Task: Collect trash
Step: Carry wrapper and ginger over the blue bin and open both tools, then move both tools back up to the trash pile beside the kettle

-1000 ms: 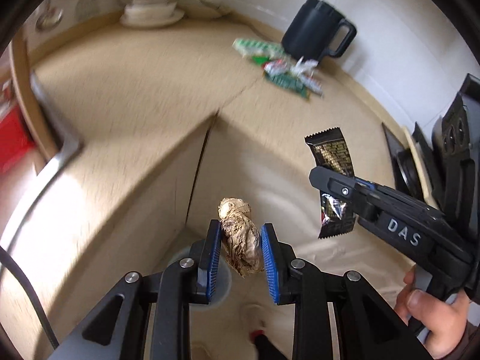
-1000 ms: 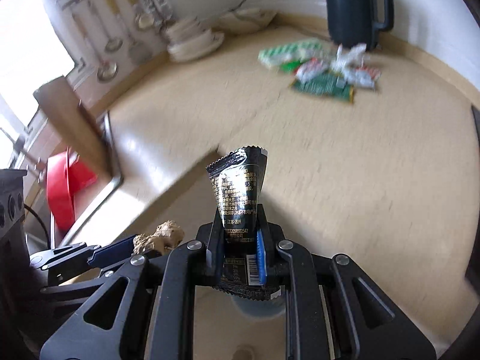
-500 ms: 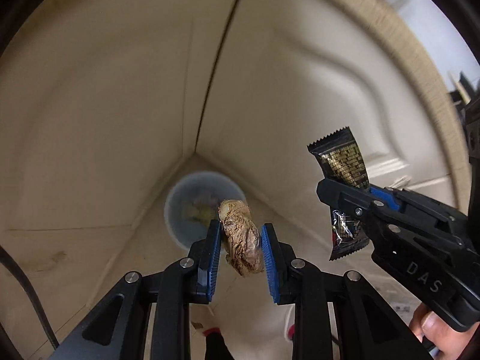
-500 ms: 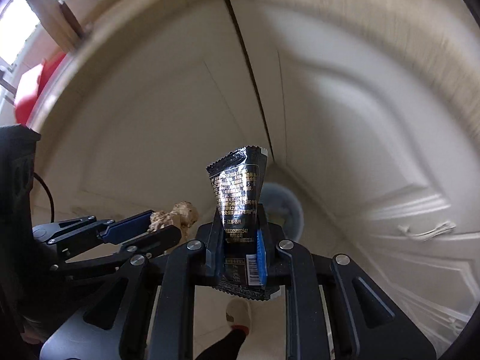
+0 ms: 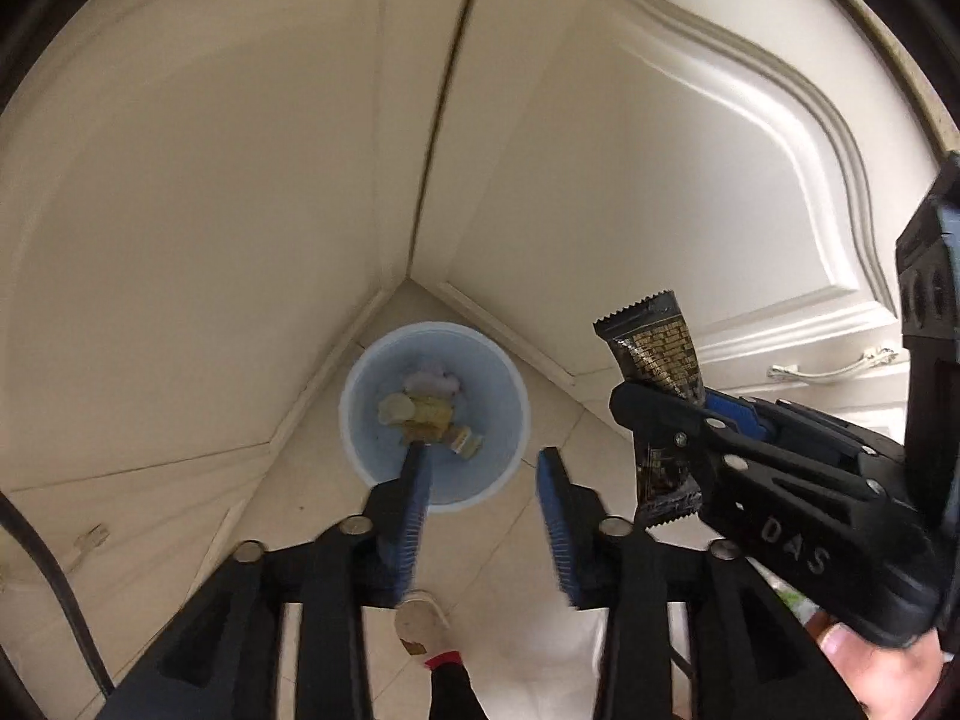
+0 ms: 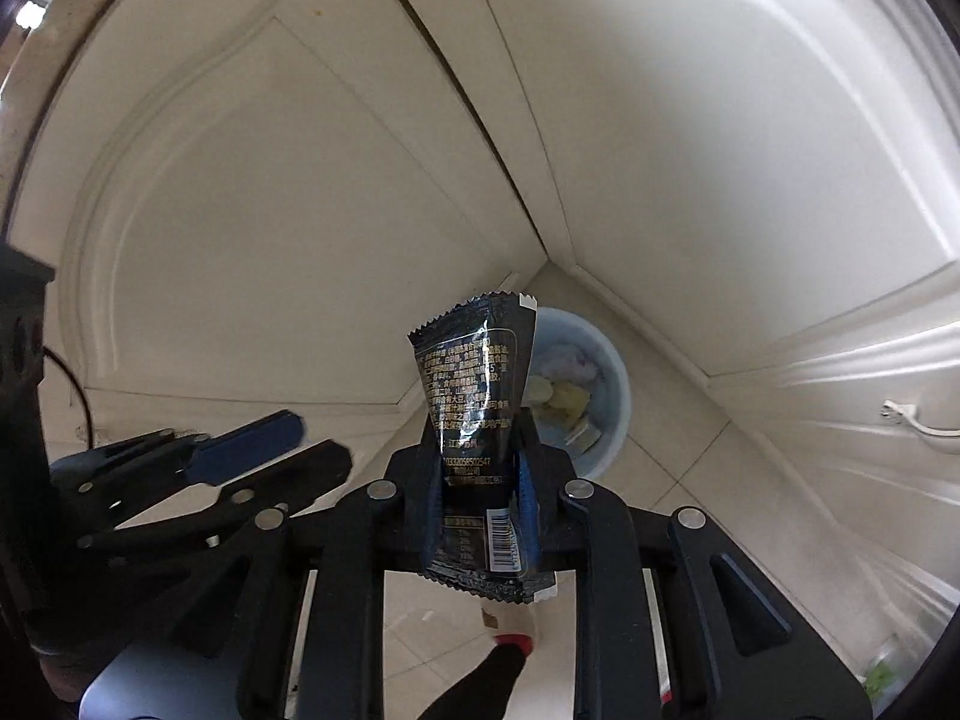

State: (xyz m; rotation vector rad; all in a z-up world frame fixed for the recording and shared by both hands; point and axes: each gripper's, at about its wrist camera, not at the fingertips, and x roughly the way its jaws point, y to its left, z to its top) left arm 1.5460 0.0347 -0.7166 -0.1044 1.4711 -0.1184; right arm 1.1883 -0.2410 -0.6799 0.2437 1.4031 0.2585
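The black snack wrapper (image 6: 474, 396) is held upright between the pads of the right gripper (image 6: 480, 480), whose jaws have just been opening a little while the wrapper is still seen between them; whether the pads still press on it cannot be told. In the left wrist view the same wrapper (image 5: 657, 360) is seen at about 3 o'clock, sticking up out of the right gripper (image 5: 672, 420). The left gripper (image 5: 480, 468) is pointed straight down and its jaws have just been opening; nothing is seen between them now. Directly past its fingertips, toward 12 o'clock, the pale blue bin (image 5: 360, 420) is set on the tiled floor (image 5: 600, 438) in the corner formed by cream cabinet doors (image 5: 210, 180). Yellowish scraps (image 5: 414, 411) are lying inside the bin. A shoe (image 5: 420, 624) is seen at 6 o'clock.
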